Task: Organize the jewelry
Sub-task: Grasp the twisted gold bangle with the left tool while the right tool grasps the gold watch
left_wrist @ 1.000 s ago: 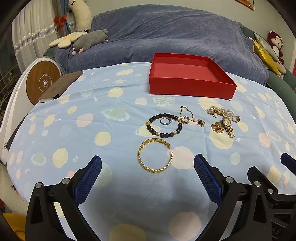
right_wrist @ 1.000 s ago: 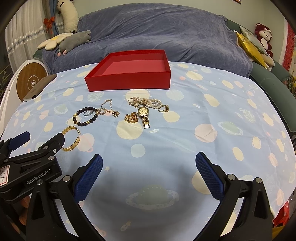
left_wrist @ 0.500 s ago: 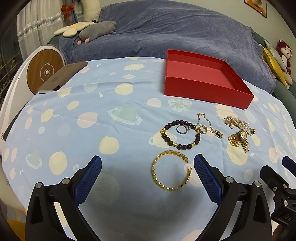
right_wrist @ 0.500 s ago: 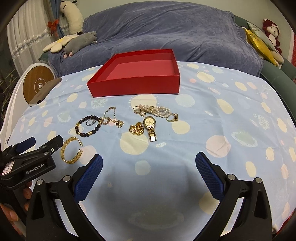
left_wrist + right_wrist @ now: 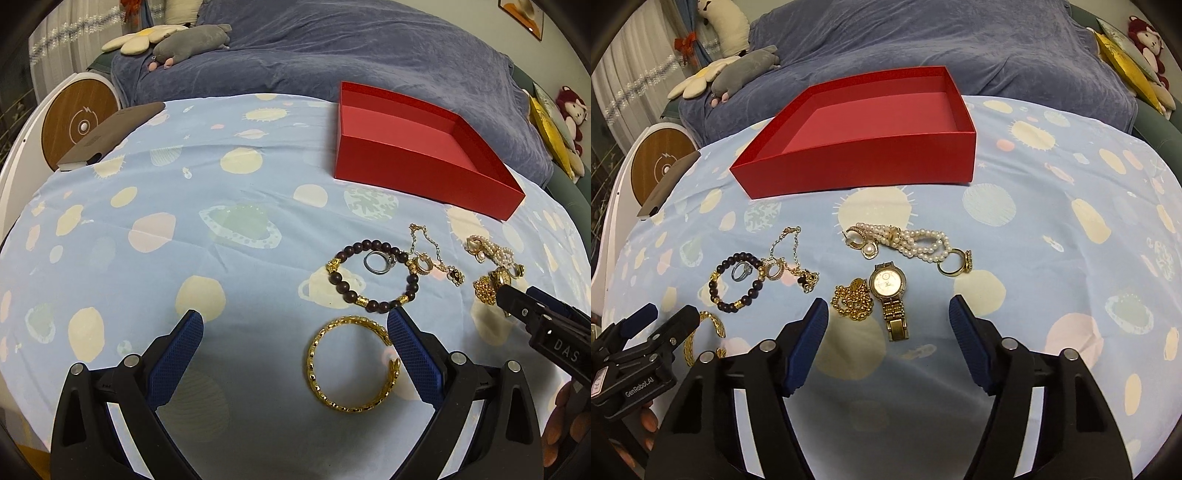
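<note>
While both tools hang low over the spotted blue cloth (image 5: 155,206), nothing is gripped — the left gripper (image 5: 293,332) has its jaws spread wide, and the gold bangle (image 5: 352,363) lies flat on the cloth in the lower middle of its view, its right edge just beside the right blue pad (image 5: 408,345). The right gripper (image 5: 888,317) also stands with jaws spread; in its view the gold watch (image 5: 891,295) lies between the pad tips at the centre of the frame, with a heap of gold chain (image 5: 852,304) just left of it.

Further up, a dark bead bracelet (image 5: 373,277) rings a silver ring (image 5: 377,261), and a thin gold chain (image 5: 434,254) trails to its right. A pearl strand (image 5: 912,242) lies above the watch, ending at a gold ring (image 5: 955,265).

Beyond the jewelry sits the red box (image 5: 860,162) — open, upper middle of the right view. A brown notebook (image 5: 110,131) lies at upper left, and a blue-covered sofa (image 5: 332,48) fills the top.
</note>
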`<control>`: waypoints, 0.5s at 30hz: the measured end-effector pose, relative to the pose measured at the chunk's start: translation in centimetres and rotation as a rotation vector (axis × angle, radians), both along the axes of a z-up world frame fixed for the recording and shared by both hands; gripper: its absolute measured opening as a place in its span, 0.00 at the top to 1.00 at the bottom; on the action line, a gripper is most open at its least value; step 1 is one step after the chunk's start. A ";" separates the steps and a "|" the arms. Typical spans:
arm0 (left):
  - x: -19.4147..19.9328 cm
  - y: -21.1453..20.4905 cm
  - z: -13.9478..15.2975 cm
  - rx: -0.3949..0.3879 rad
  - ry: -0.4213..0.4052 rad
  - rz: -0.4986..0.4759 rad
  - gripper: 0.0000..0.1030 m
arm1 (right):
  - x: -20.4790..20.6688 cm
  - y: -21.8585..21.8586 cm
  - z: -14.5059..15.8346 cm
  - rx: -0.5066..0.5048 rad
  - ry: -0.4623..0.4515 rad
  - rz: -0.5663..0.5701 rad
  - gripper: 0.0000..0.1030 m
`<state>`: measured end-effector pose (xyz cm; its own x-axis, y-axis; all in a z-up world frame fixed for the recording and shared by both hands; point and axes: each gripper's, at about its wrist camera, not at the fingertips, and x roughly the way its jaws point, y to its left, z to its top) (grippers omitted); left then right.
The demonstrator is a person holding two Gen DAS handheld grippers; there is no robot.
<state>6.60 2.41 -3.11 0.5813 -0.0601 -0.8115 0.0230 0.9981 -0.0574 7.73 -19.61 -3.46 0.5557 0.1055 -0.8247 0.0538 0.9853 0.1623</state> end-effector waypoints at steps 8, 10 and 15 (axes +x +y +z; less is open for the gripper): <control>-0.5 -0.5 -0.2 0.023 -0.014 -0.043 0.06 | 0.5 0.6 -0.4 -0.018 -0.006 0.024 0.49; -0.6 -0.6 -0.3 0.030 -0.013 -0.058 0.06 | 0.6 0.7 -0.7 -0.014 0.000 0.033 0.56; -1.0 -0.8 -0.6 0.035 -0.019 -0.083 0.06 | 0.7 1.0 -0.8 -0.035 -0.015 0.049 0.66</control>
